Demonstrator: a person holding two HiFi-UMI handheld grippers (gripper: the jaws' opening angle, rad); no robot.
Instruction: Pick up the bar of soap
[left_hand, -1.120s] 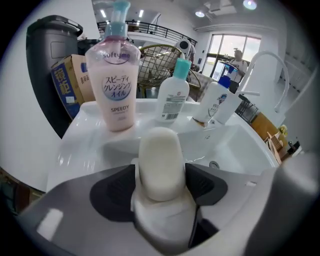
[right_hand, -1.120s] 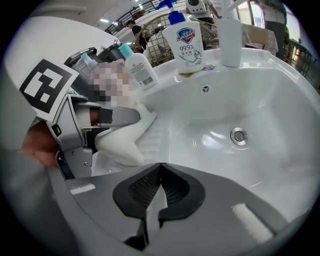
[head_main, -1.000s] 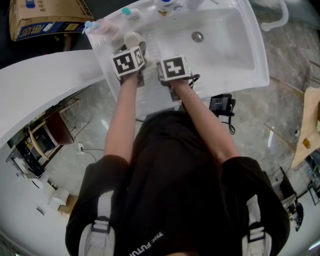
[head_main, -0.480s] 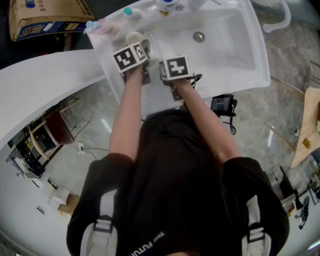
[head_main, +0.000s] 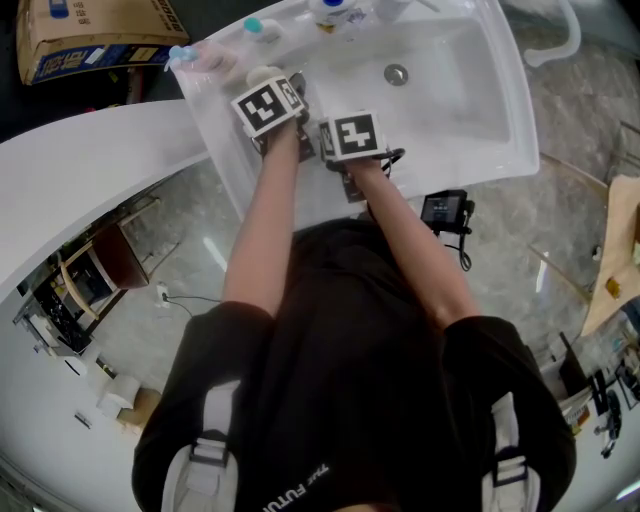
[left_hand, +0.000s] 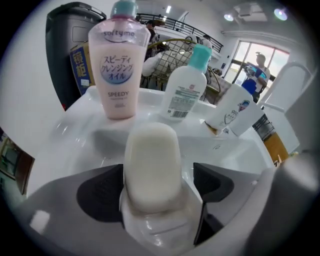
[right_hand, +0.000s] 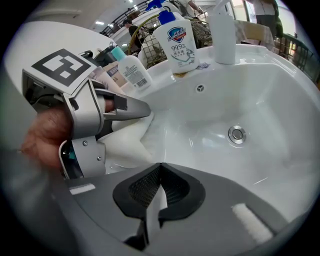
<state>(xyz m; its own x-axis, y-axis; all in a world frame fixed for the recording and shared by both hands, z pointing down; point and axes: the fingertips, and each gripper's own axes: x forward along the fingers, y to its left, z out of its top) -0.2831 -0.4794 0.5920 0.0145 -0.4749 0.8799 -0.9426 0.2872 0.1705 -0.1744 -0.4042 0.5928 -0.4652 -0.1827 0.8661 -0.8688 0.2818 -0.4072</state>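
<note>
The cream bar of soap lies on a clear soap dish on the sink's left ledge. It also shows in the head view as the soap. My left gripper straddles it. Its jaws have just been opening and now stand wide, with the soap between them. The right pad stands clear of the bar and the left pad is close beside it. My right gripper hovers over the basin beside the left one, shut with nothing in it.
On the ledge behind the soap stand a pink bottle, a white bottle with a teal cap and a leaning white bottle. The white sink basin with its drain lies to the right. A cardboard box sits at far left.
In the head view the left gripper has edged toward the soap and rolled a little. The right gripper has stayed put.
</note>
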